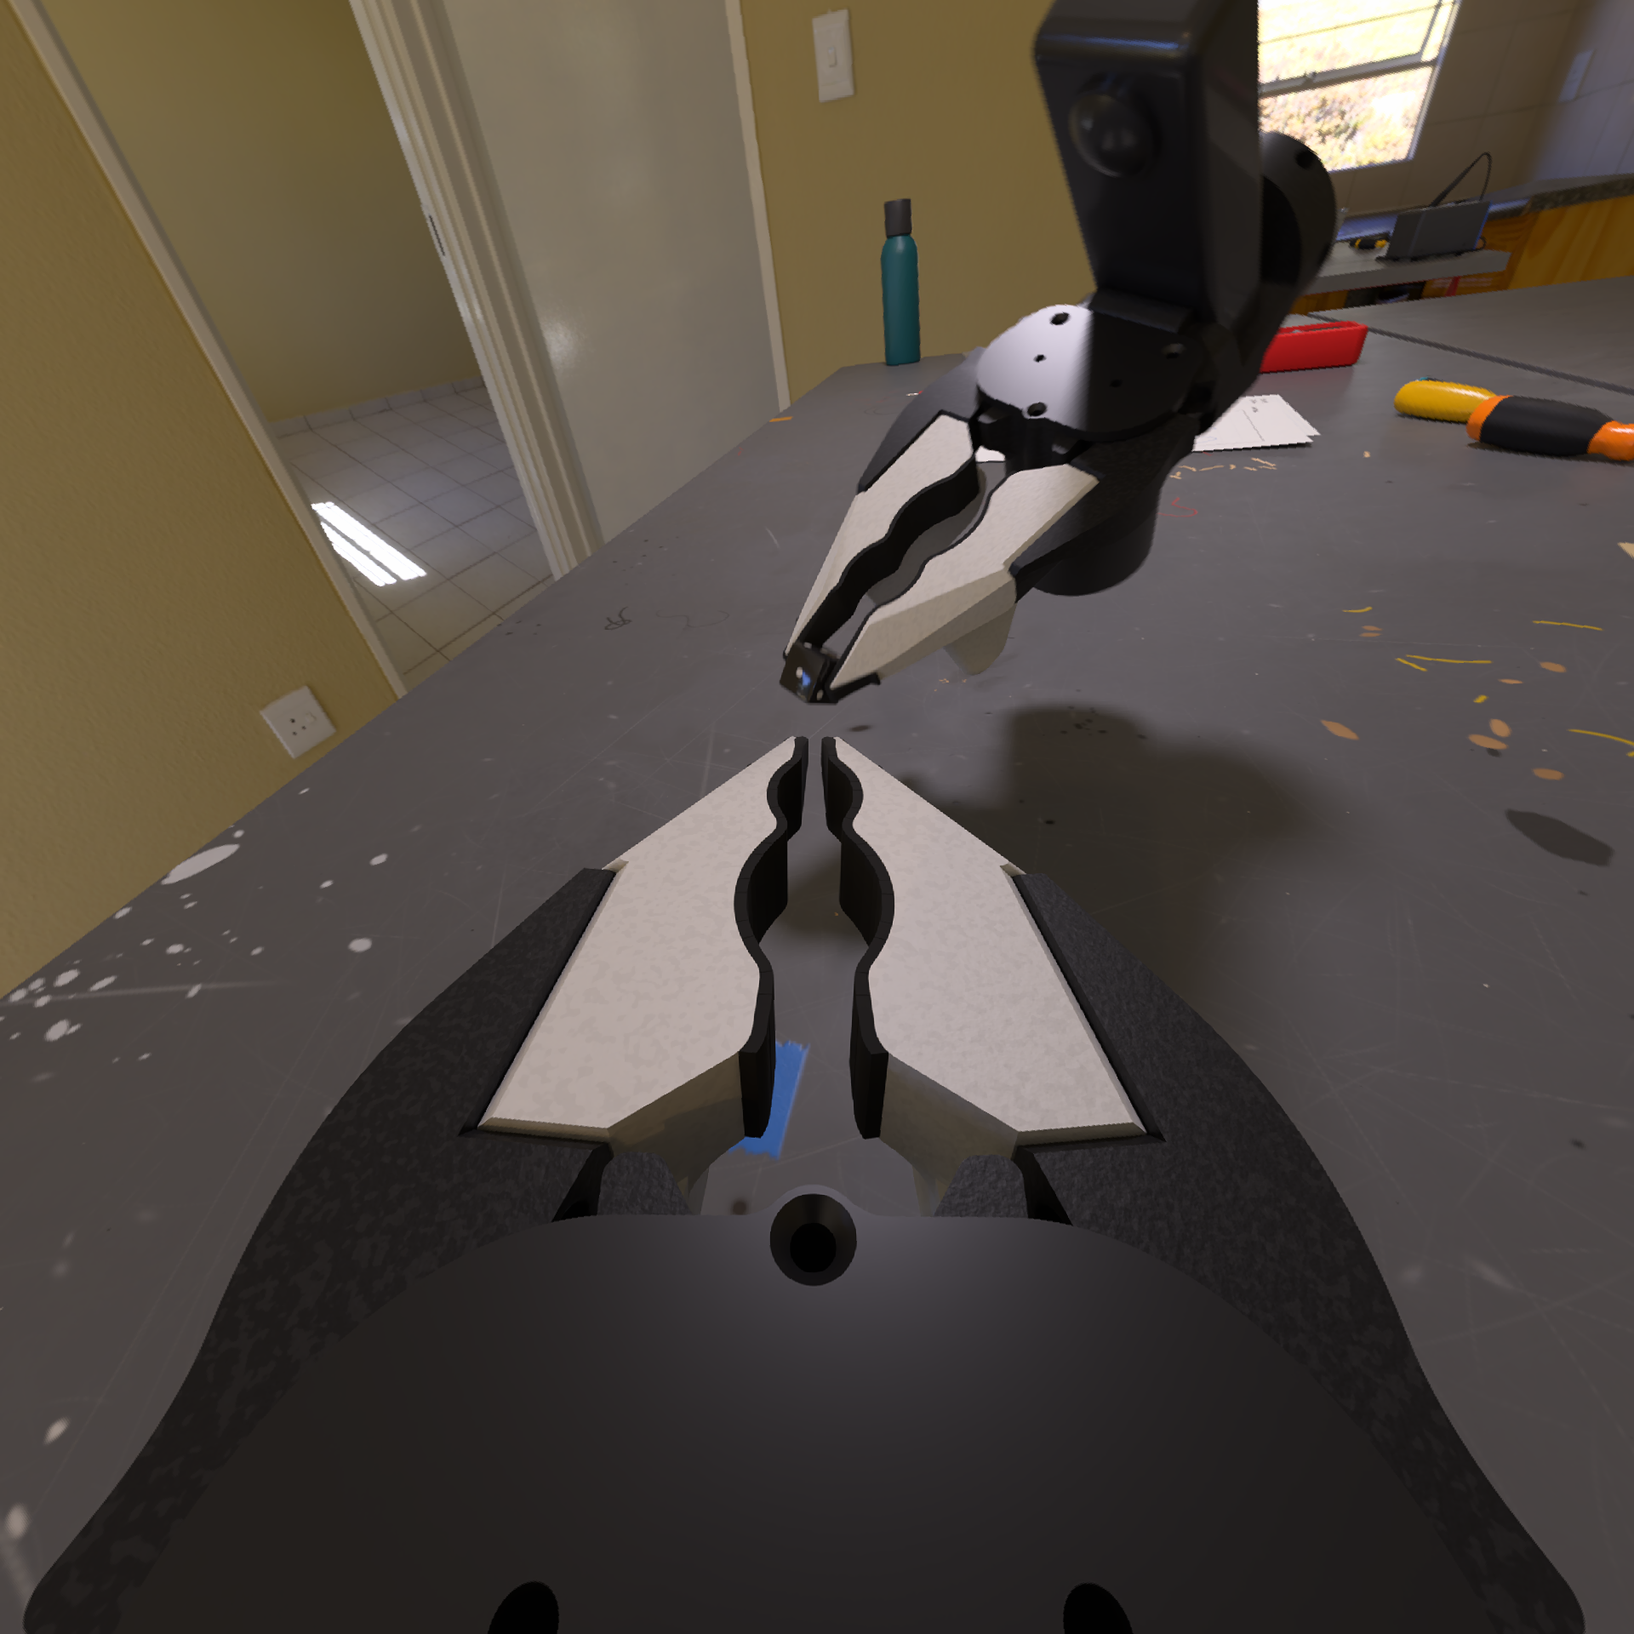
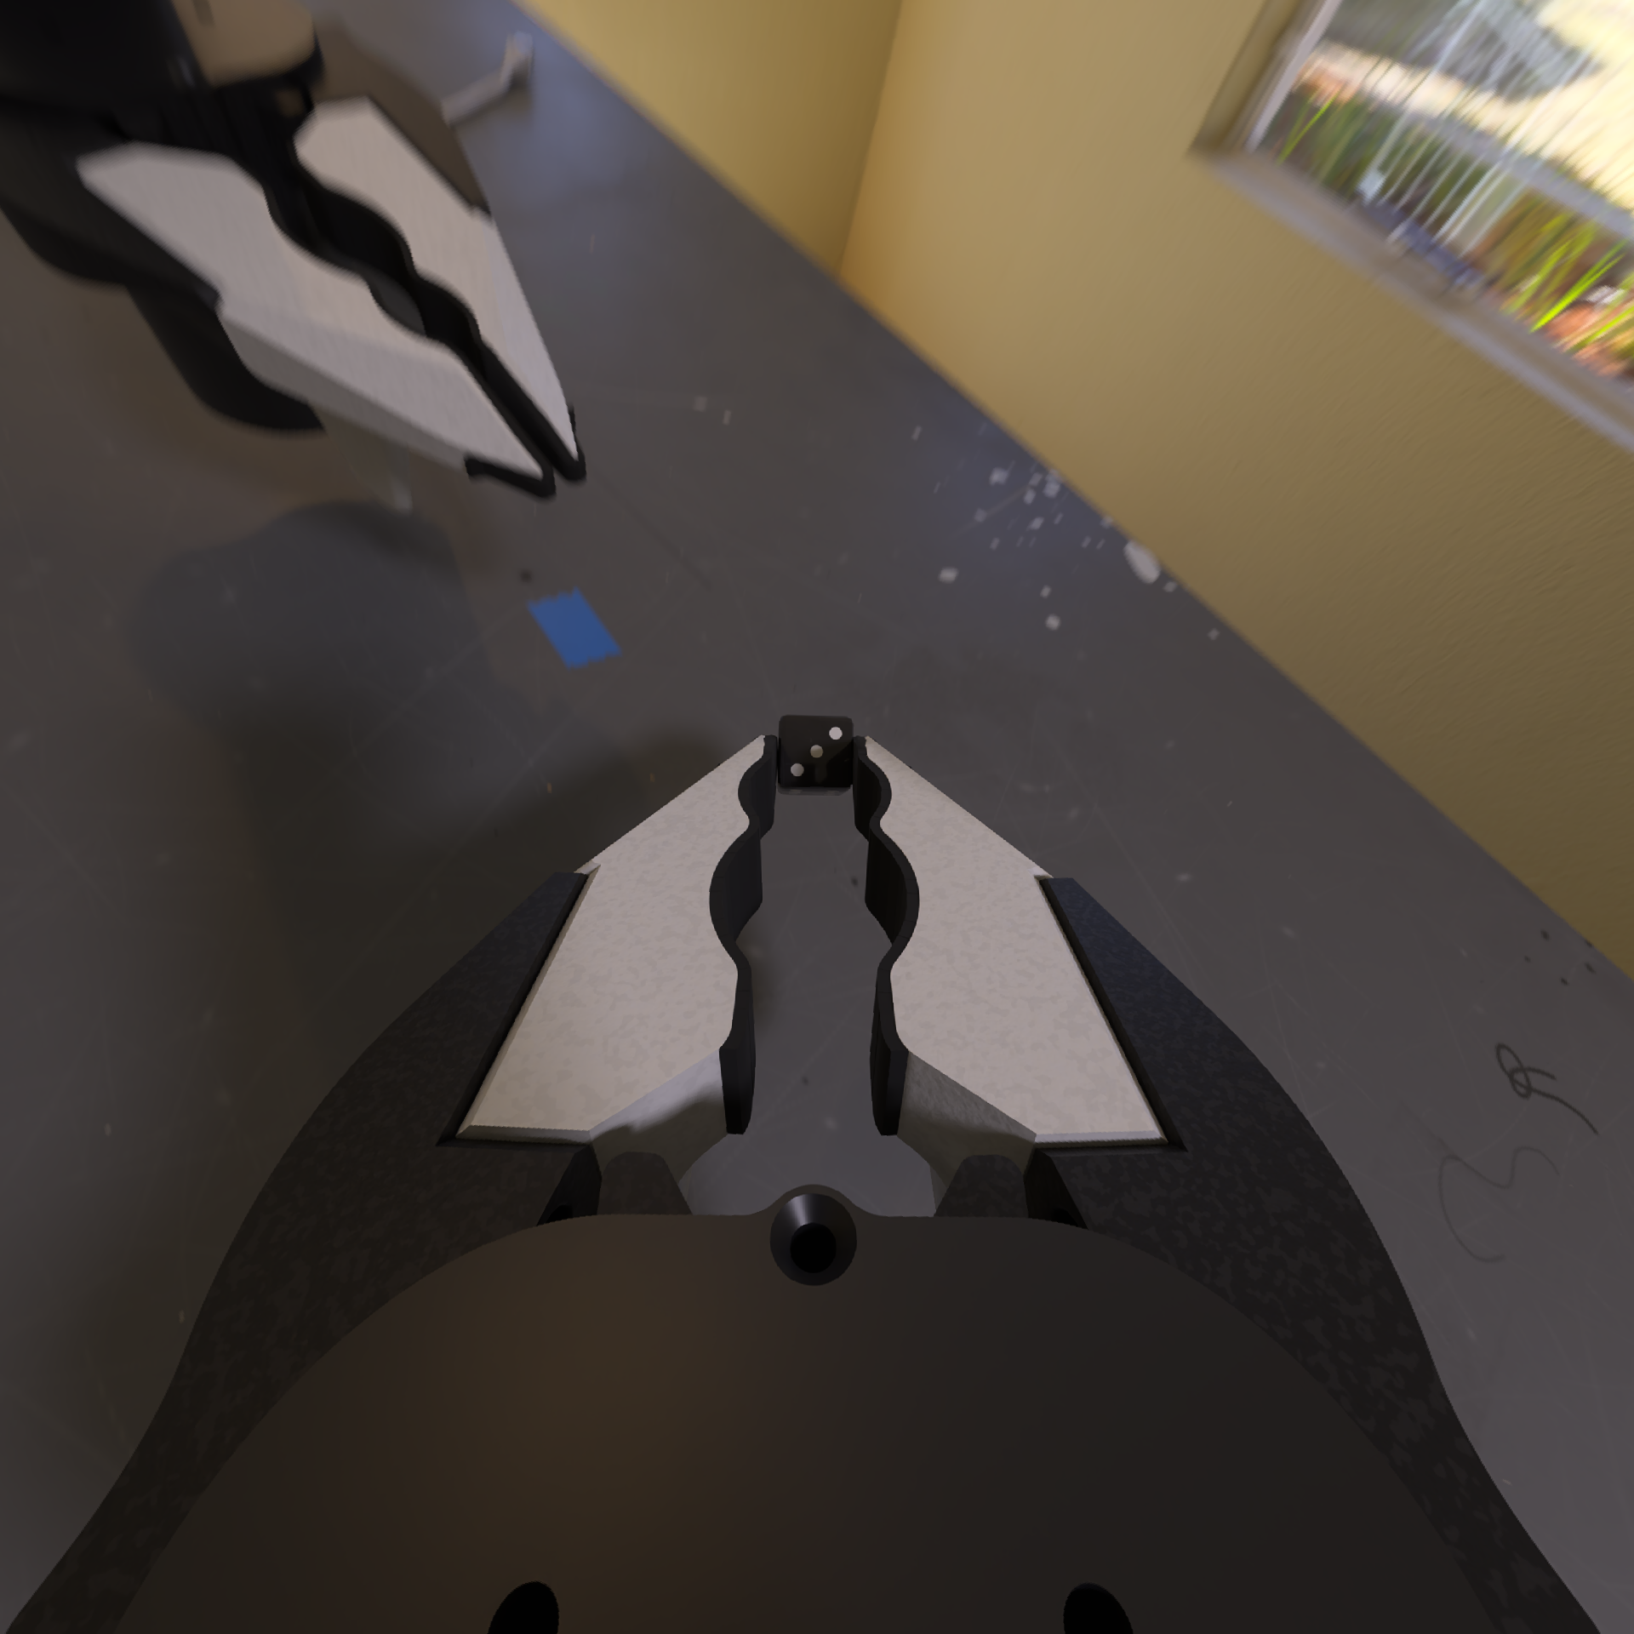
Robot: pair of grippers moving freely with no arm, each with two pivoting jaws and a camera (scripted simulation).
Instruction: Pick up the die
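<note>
Above the grey worktable (image 2: 1149, 796), your right gripper (image 2: 815, 752) pinches the black die (image 2: 815, 753) at its very fingertips, off the surface, so lift slowly and squarely while the left gripper (image 1: 814, 741), nearly closed and empty, waits at ten o'clock.

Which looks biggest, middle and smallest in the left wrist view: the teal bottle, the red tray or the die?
1. Teal bottle.
2. Red tray, partly hidden behind the right gripper, so this place is unsure.
3. Die, held in that gripper, smallest even though it is nearest the camera.
</note>
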